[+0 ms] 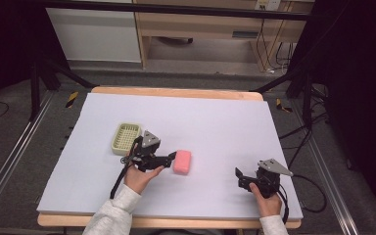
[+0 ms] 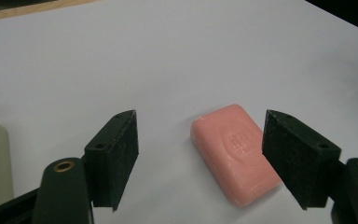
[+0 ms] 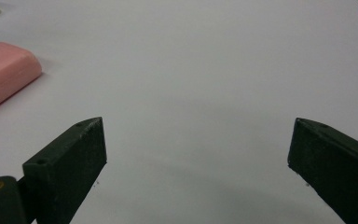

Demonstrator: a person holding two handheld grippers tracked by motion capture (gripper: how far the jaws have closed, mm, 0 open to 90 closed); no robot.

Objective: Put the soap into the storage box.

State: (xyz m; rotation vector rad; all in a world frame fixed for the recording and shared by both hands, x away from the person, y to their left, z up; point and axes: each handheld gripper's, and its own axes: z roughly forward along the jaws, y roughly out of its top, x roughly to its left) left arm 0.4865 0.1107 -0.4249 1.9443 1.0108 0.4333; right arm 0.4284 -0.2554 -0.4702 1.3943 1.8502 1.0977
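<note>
With the left tool spread and the pink soap bar lying off-centre near 1 pad, unpinched, the bar could be nudged across the bench or clipped by a corner.

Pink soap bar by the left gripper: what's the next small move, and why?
Probably ease the left gripper forward and slightly toward its right jaw, then close. Its jaws stand open and the pink soap bar lies flat on the white table between them, off-centre, close to the right jaw and not yet pressed. The right gripper is open, apart from it.
</note>
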